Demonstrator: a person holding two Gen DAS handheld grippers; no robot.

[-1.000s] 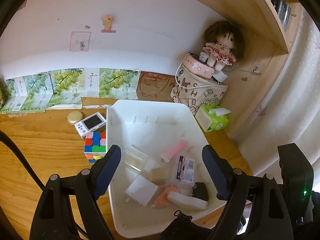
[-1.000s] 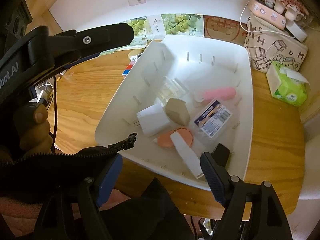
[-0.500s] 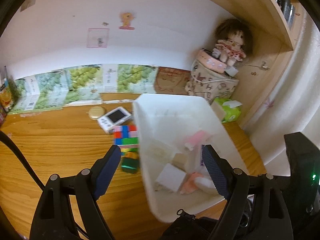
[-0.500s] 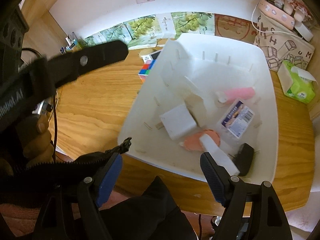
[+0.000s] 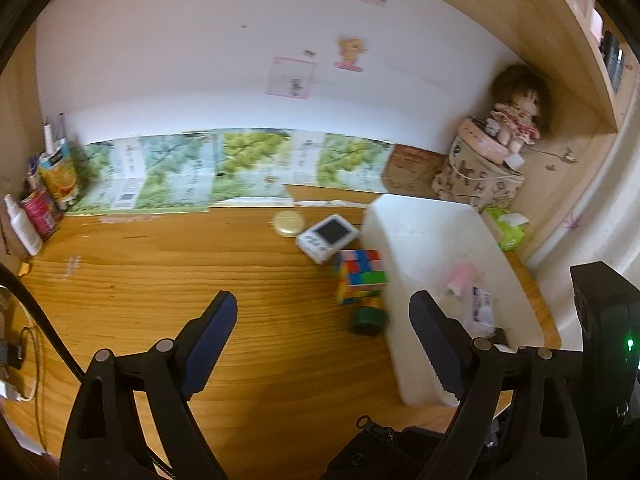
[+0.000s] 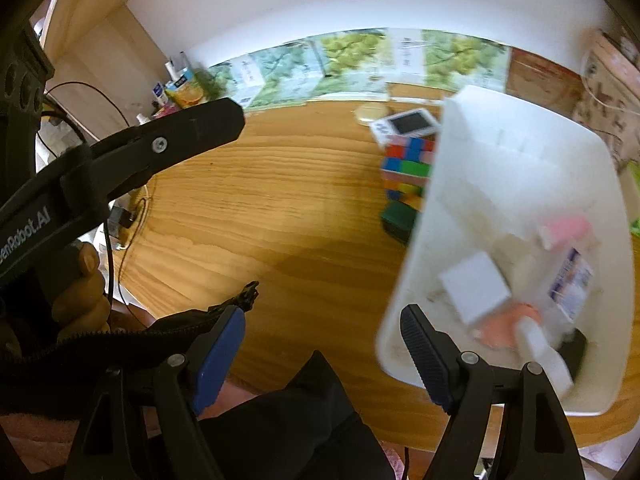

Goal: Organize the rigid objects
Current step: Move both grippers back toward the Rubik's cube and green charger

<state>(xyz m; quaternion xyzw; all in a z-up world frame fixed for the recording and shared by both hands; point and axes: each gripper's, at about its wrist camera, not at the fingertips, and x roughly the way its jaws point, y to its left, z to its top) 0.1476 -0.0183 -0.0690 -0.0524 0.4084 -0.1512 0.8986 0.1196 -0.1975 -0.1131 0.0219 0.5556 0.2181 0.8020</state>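
A white bin [image 5: 420, 216] stands on the wooden desk, right of both grippers. It holds a pink piece [image 6: 564, 228], a white box [image 6: 476, 286], a blister pack [image 6: 570, 280], a salmon disc [image 6: 508, 326] and a black item [image 6: 574, 350]. Against its left wall sit a colour cube [image 5: 362, 274], a white handheld device [image 5: 326, 238], a cream round case [image 5: 287, 223] and a green cylinder [image 5: 368, 318]. My left gripper [image 5: 324, 312] hovers over bare wood, its jaws opening with nothing between them. My right gripper [image 6: 324, 320] is open and empty near the bin's front left corner.
A doll [image 5: 516, 116] sits on a patterned bag [image 5: 476, 180] at the back right, beside a green tissue pack [image 5: 510, 230]. Bottles and cartons [image 5: 44, 196] crowd the back left corner. Cables [image 5: 16, 356] lie at the left edge. A person's hand [image 6: 76, 288] holds the left gripper.
Both views have swung left across the desk. The bin has slid from the middle of each view to the right side, and bare wood now lies under both grippers.
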